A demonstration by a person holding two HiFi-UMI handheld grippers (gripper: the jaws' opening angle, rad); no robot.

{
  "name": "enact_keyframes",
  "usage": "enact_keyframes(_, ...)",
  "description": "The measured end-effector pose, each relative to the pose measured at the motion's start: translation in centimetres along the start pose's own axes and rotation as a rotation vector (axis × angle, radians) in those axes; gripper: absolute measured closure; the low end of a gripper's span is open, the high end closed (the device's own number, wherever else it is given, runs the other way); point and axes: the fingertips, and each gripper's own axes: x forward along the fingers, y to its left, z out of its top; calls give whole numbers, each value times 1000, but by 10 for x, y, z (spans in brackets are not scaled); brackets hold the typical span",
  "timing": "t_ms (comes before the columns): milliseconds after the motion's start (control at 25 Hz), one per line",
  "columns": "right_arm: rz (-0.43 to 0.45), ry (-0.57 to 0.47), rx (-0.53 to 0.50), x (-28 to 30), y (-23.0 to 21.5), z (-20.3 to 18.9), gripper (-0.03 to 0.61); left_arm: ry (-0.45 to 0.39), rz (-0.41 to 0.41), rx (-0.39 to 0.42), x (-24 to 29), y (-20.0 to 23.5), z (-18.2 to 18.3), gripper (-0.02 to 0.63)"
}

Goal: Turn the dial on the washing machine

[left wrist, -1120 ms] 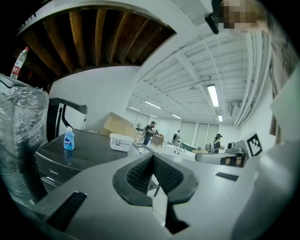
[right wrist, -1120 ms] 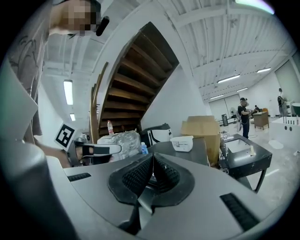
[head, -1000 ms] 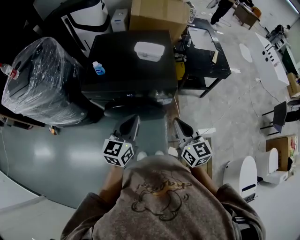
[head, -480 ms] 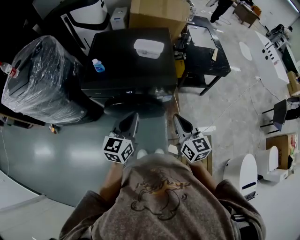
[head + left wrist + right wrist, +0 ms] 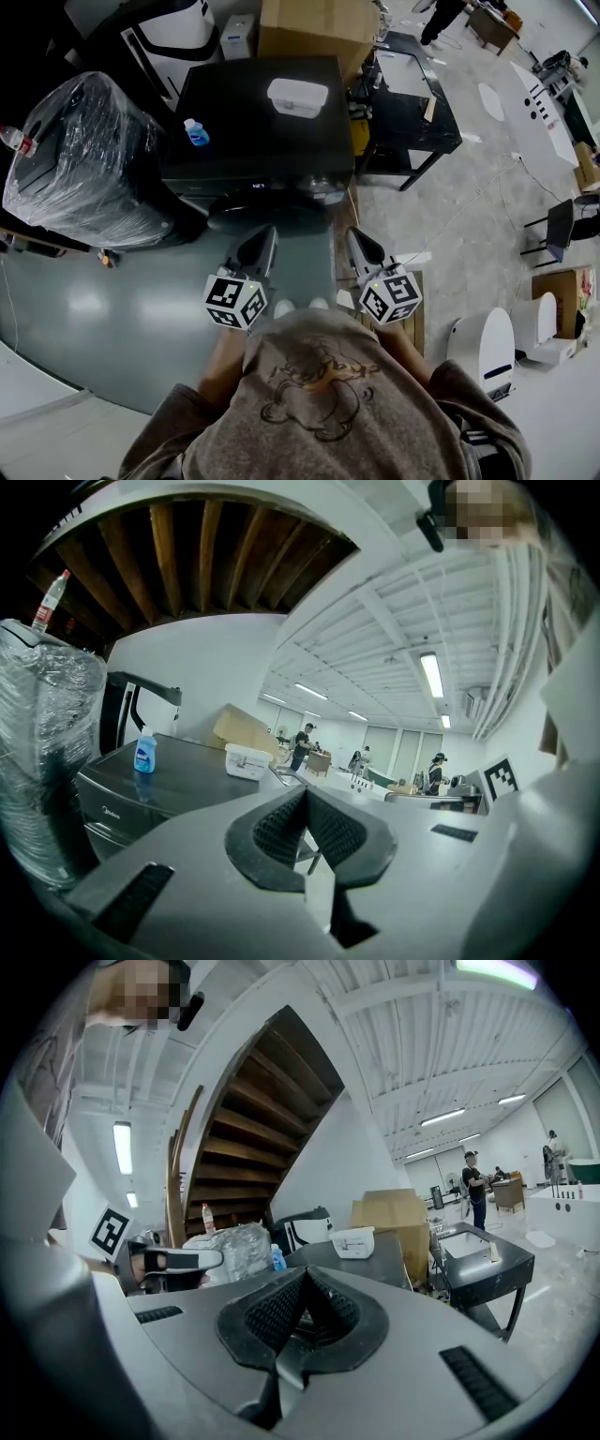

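The black washing machine (image 5: 262, 122) stands in front of me, its round door (image 5: 267, 217) facing me. On its front panel a small display glows, and a pale round knob (image 5: 323, 192) that looks like the dial sits to the right of it. My left gripper (image 5: 260, 242) hovers shut and empty just short of the door. My right gripper (image 5: 360, 240) is also shut and empty, to the right of the machine's front corner and apart from the dial. In the left gripper view the machine (image 5: 178, 772) lies beyond the shut jaws. The right gripper view shows its top (image 5: 375, 1258) behind the meeting pads.
A blue bottle (image 5: 196, 135) and a white lidded box (image 5: 298, 97) rest on the machine's top. A plastic-wrapped appliance (image 5: 84, 159) stands to the left, with a cardboard box (image 5: 314, 28) behind the machine and a black table (image 5: 412, 112) to the right. People stand far off.
Almost nothing differs. Both grippers hold their places in front of the machine with jaws shut, and the head view has shifted only slightly.
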Motion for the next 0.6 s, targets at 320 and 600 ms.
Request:
enact_keyframes(320,10,-7,-1,6,3,3,577,5,19,-6,-2,5,-1,621)
enact_keyframes(600,17,1,-7,9,4,1,577,3,12,-1,-1,2,0,621)
